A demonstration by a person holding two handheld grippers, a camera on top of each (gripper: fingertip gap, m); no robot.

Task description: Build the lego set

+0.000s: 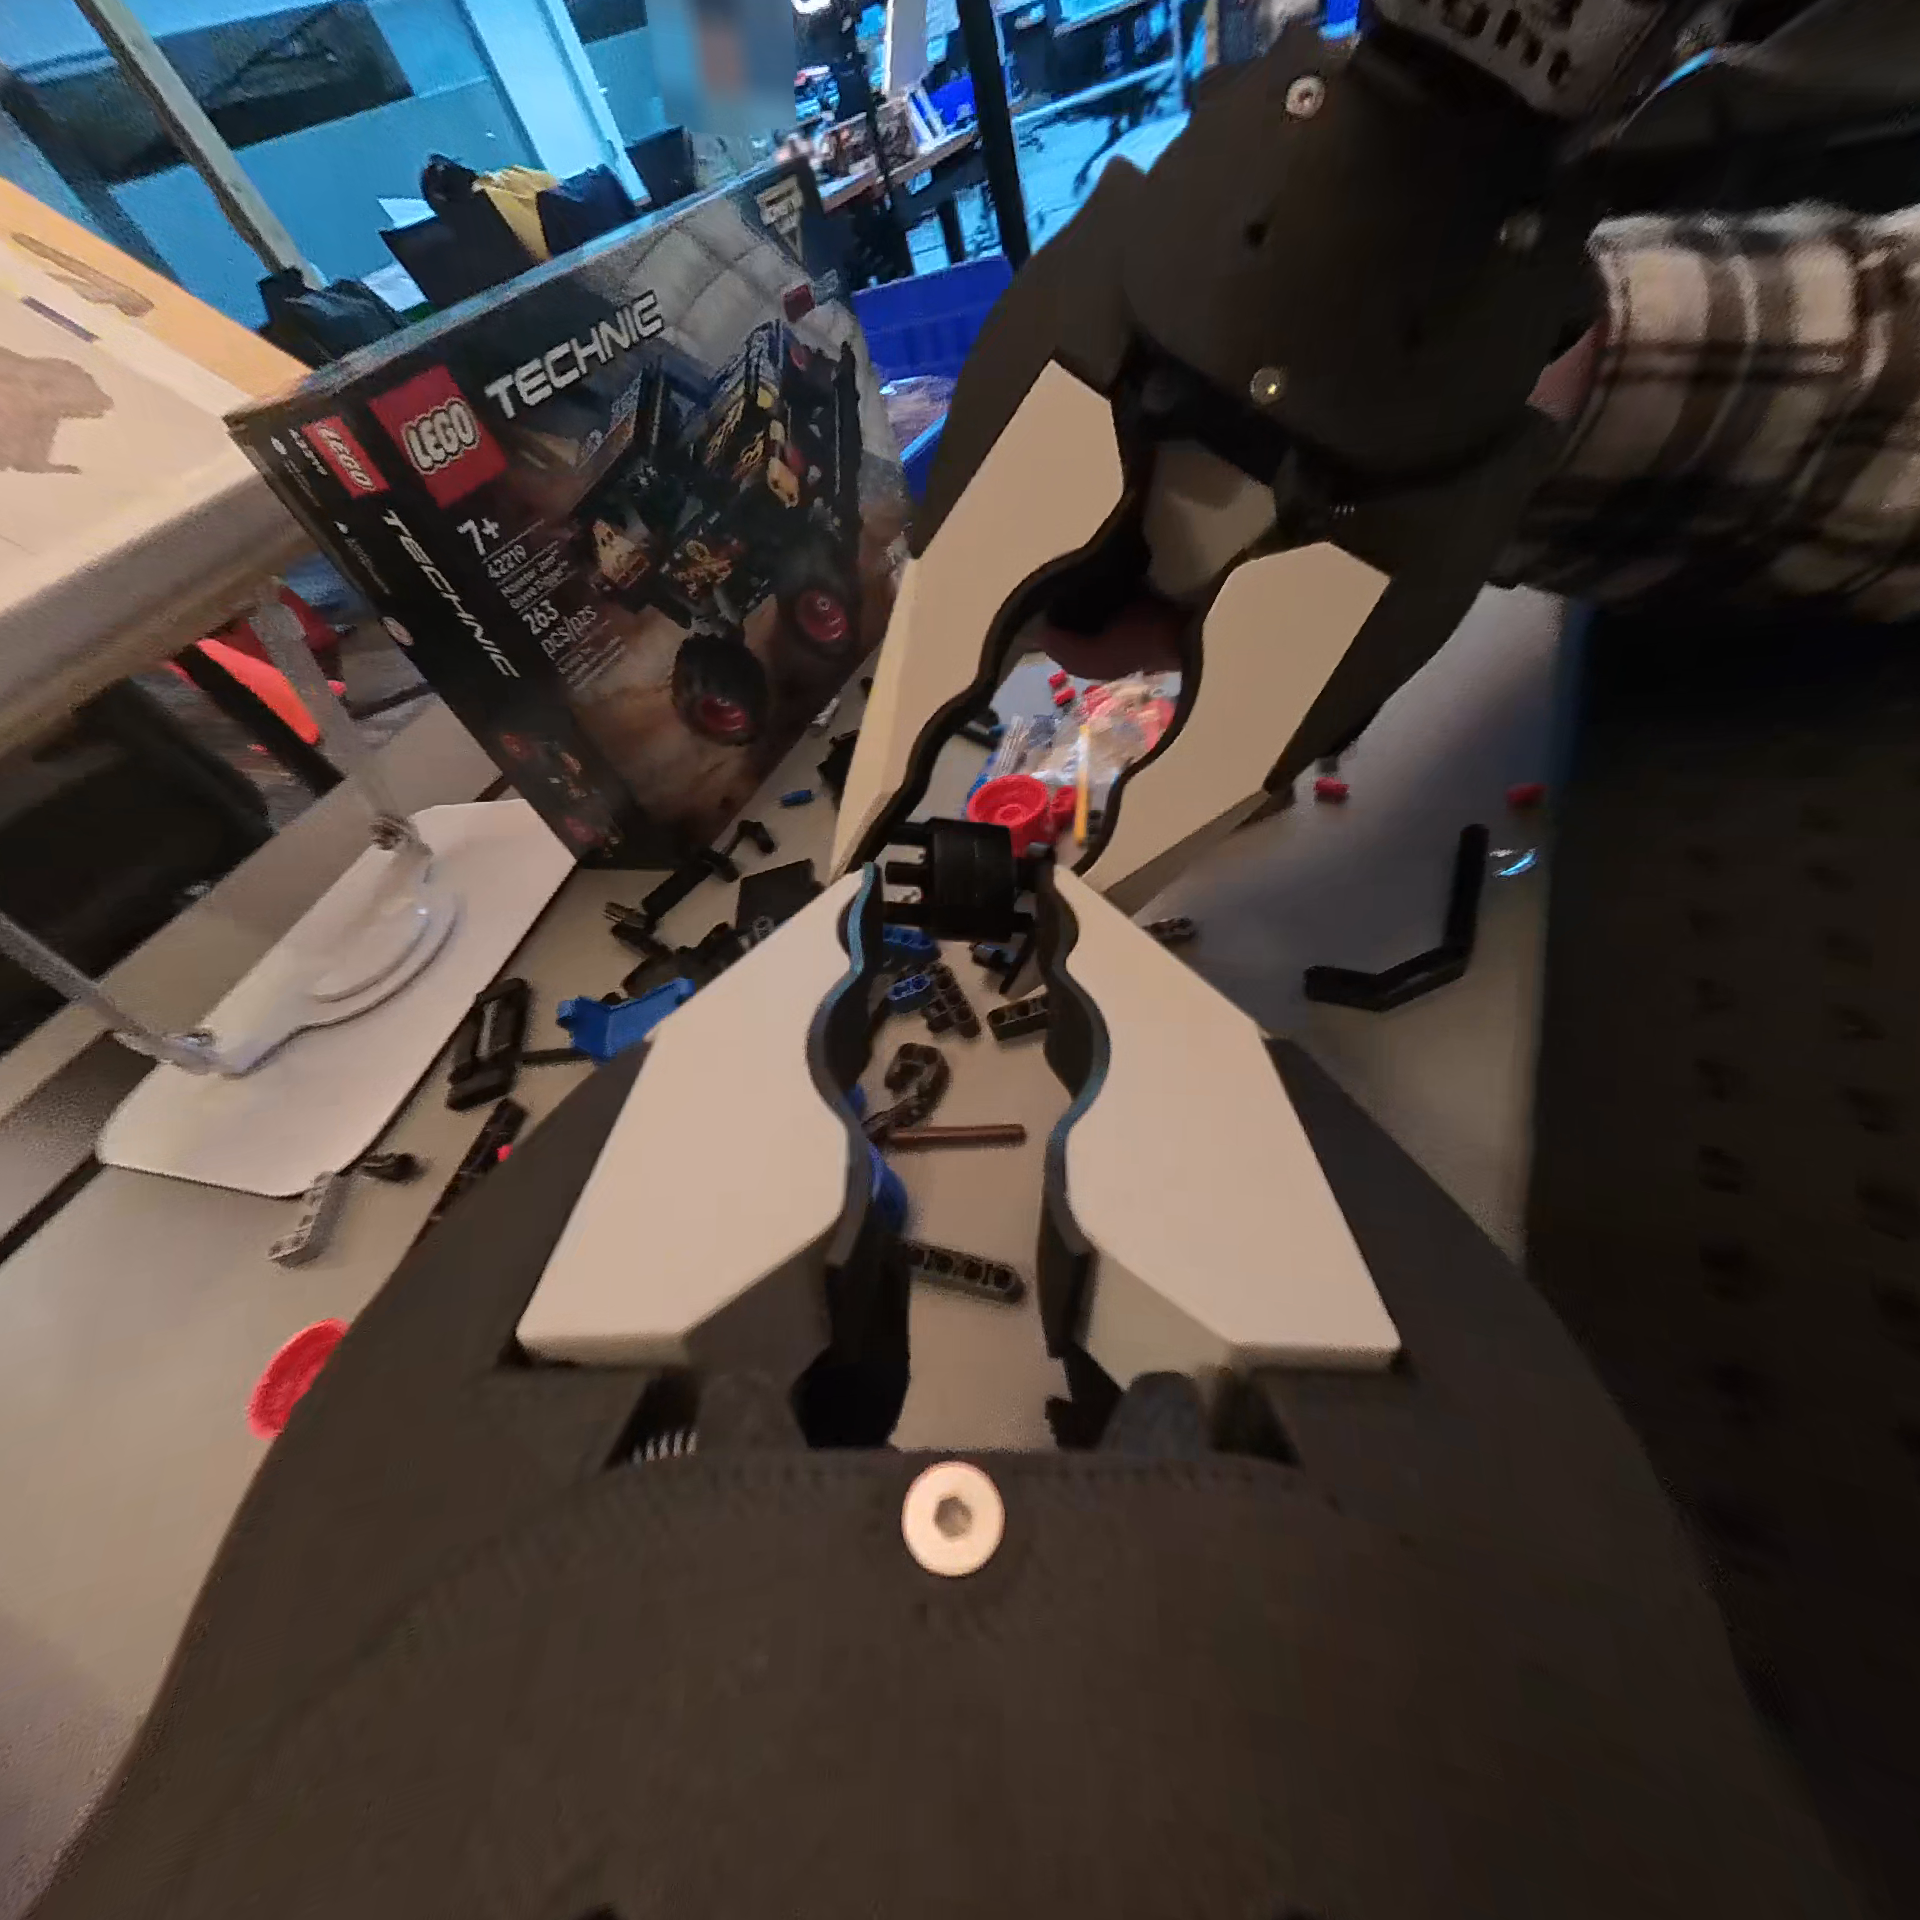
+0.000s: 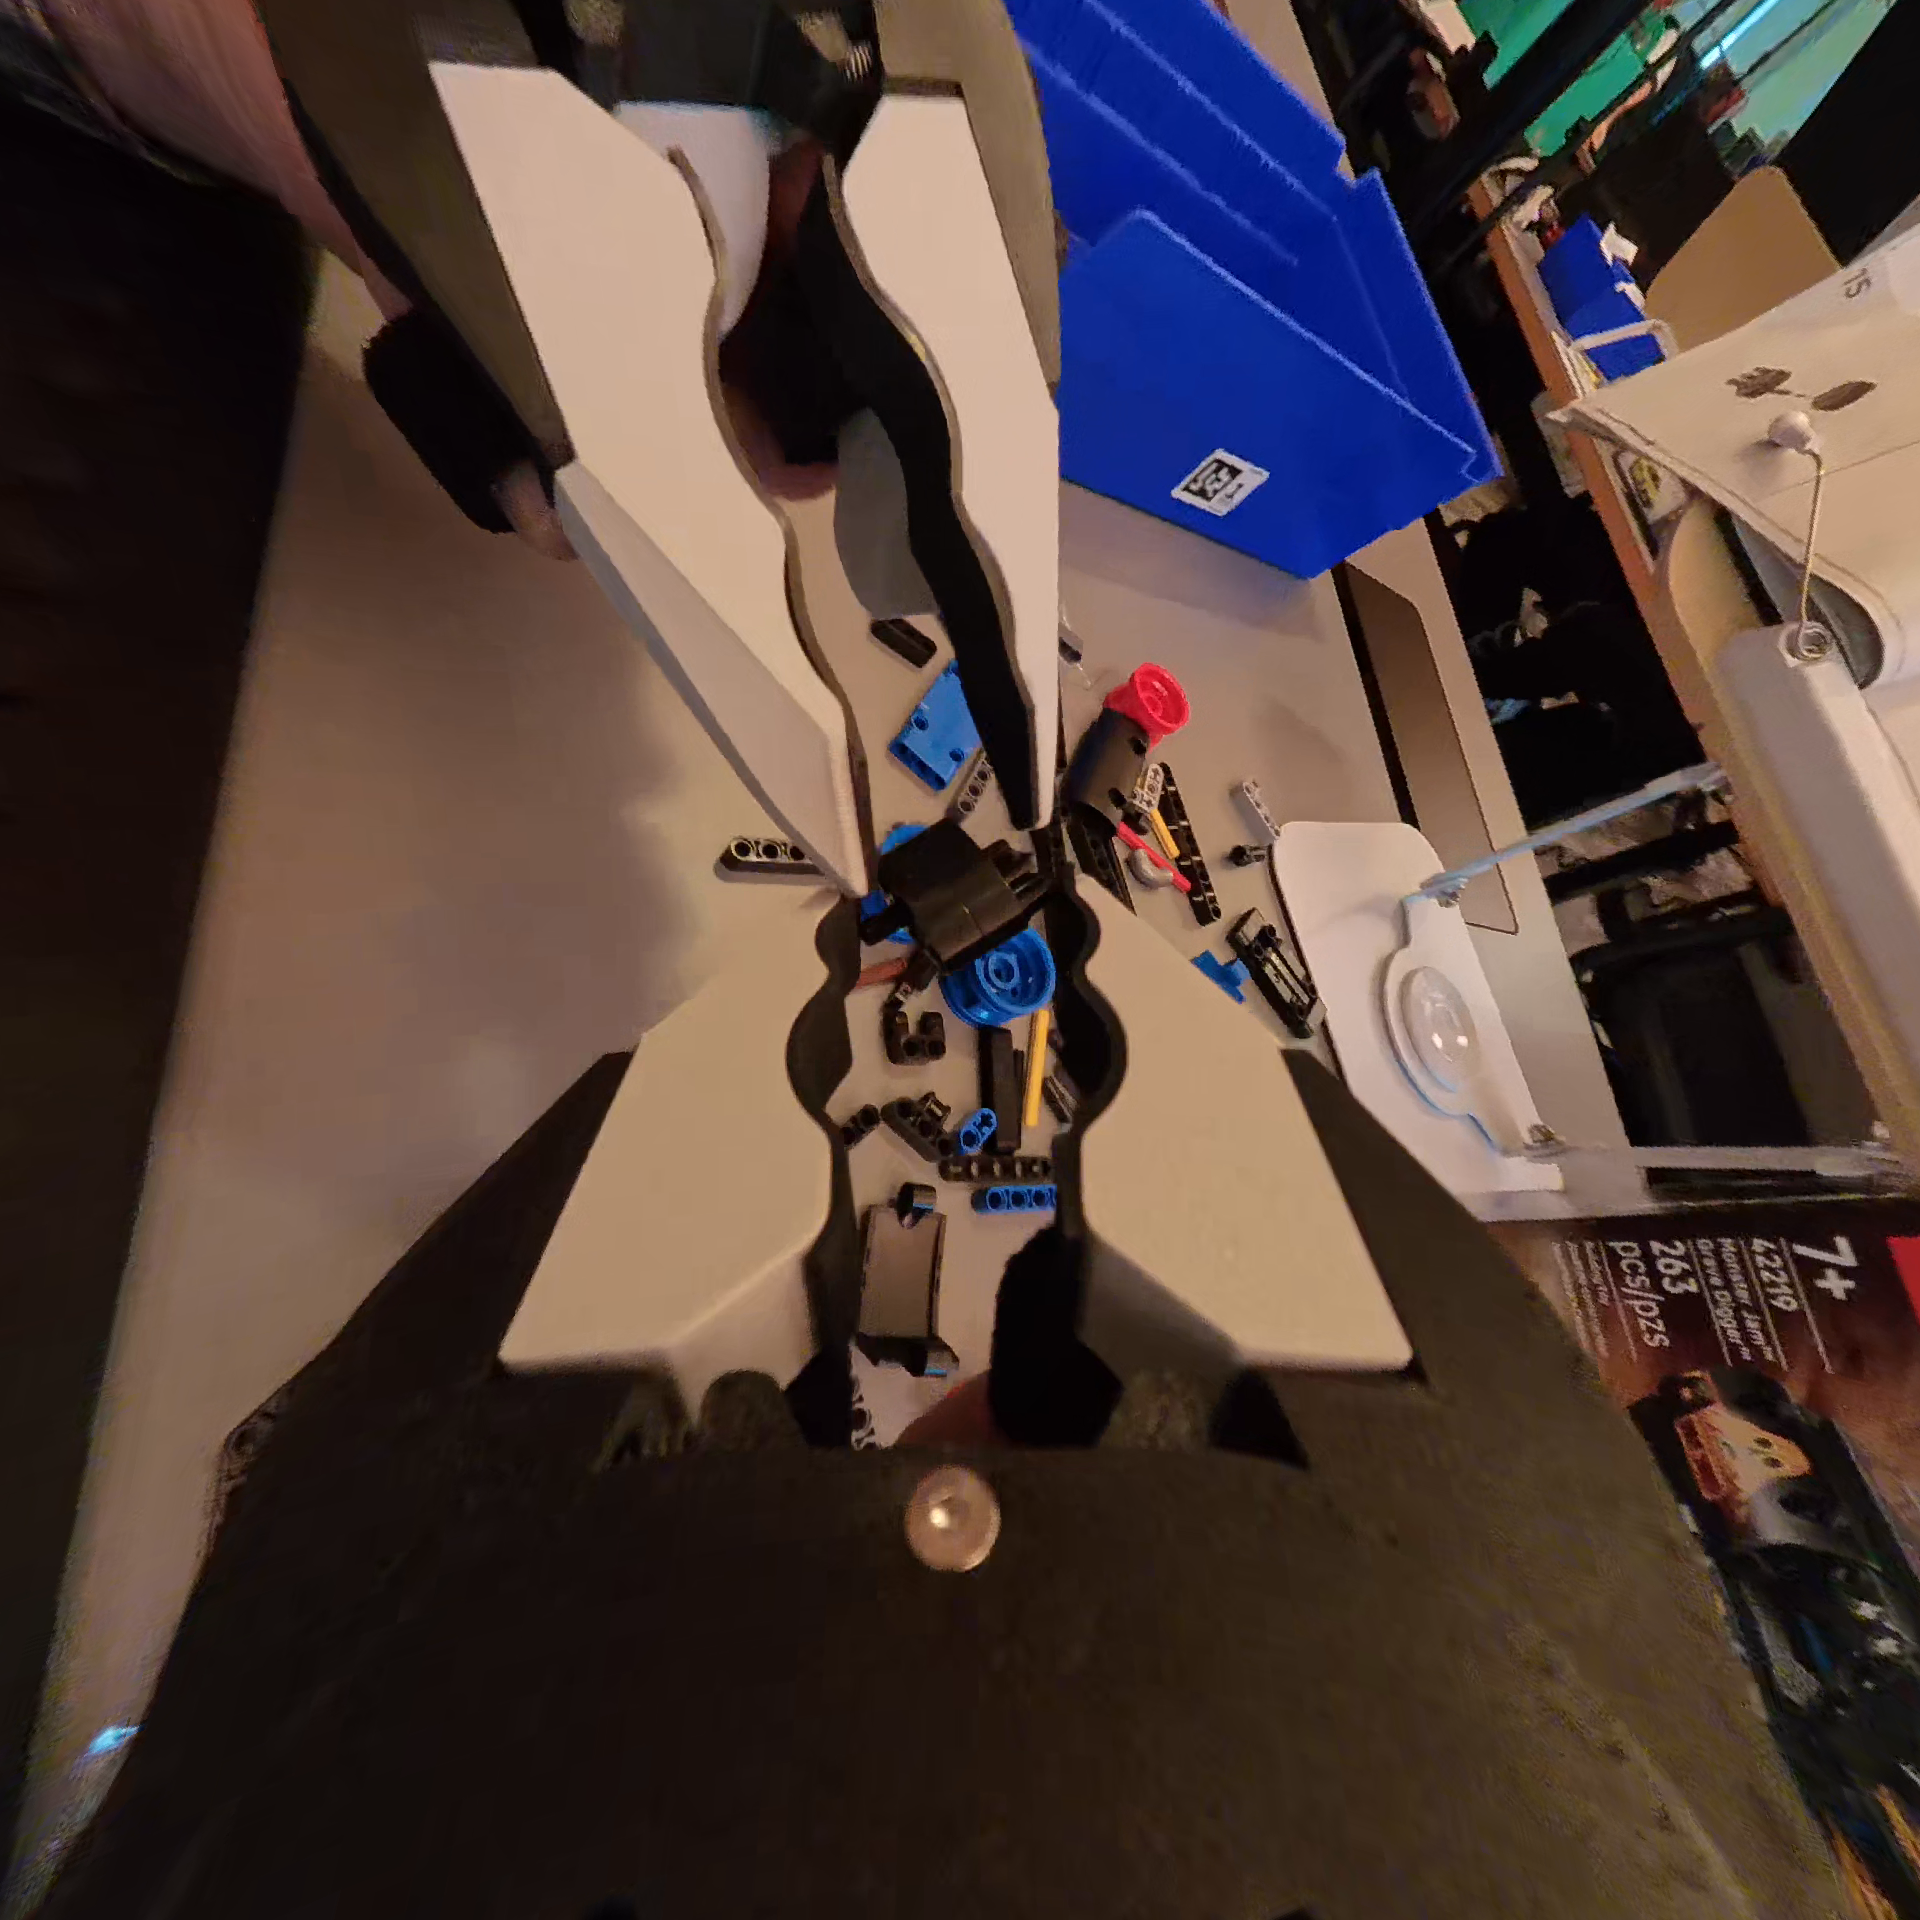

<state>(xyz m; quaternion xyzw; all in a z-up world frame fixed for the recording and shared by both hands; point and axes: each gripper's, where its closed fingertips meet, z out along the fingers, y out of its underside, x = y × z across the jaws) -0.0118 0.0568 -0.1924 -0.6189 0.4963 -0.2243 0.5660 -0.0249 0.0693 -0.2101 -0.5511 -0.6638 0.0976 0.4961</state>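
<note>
- Left gripper [image 1: 961, 894] was closed to a narrow gap on a small black subassembly [image 1: 961, 878], pinched at the very fingertips. Same piece in the right wrist view: black subassembly [image 2: 961, 883], held above the table [image 2: 436, 831], not resting on it.
- Right gripper [image 2: 951, 904] met it tip to tip from the opposite side. Its fingers also looked narrow and touched the piece; firm clamp or mere contact, could not tell. In the left wrist view it came in from above right [image 1: 961, 842].
- Judgement: a joining or pressing step, both tools on one small part.
- Risk 1: grip sat only at the tips. Any off-axis push from the right tool could twist the piece out and drop it.
- Risk 2: the two grippers' tips crowded each other; they could collide or pry the piece apart instead of seating it.
- Risk 3: a dropped part would land among the loose pieces directly below, including a blue wheel hub [image 2: 997, 977] and a yellow axle [image 2: 1034, 1081], and black on black would be slow to find.
- Risk 4: motion blur in both views suggested moving hands; alignment of pin to hole was hidden by the fingers.
- Outward: set box [image 1: 623, 540] stood upright just behind the scatter; red hub [image 1: 1013, 805] beyond the tips; blue bins [image 2: 1247, 364] at the table's far edge. A wide sweep could knock the box over.
</note>
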